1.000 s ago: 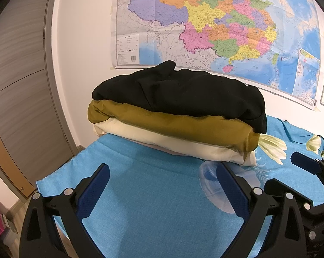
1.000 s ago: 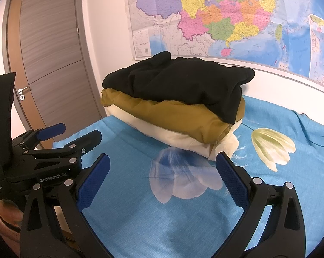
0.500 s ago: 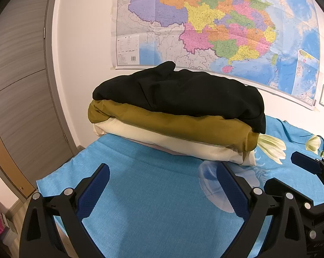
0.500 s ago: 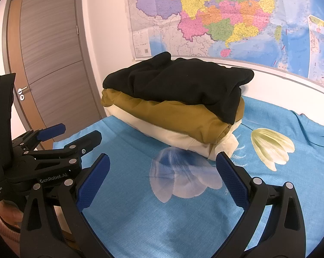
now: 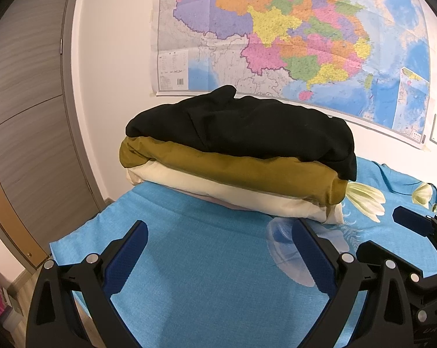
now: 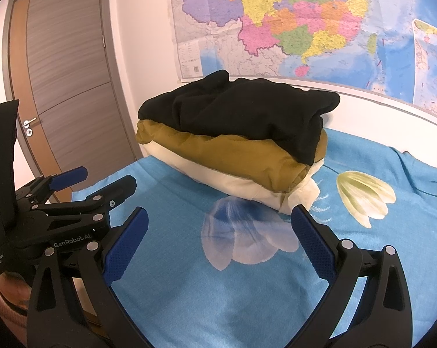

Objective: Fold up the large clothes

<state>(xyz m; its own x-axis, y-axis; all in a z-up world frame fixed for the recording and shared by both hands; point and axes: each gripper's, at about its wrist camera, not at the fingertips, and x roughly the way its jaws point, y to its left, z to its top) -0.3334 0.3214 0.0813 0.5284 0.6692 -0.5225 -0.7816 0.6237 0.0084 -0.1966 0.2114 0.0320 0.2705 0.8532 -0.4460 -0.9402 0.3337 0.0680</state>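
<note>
At far left stands the door (image 6: 70, 92). Your left claw (image 5: 218, 256) is spread wide and grips nothing, hovering over the blue sheet (image 5: 207, 284). Ahead of it, near the wall, sits the stack: a black garment (image 5: 247, 124) on an olive one (image 5: 233, 171), on a cream one (image 5: 218, 188). Above hangs the map (image 5: 291, 34). Your right claw (image 6: 220, 239) is likewise spread and empty, just beside the left.
</note>
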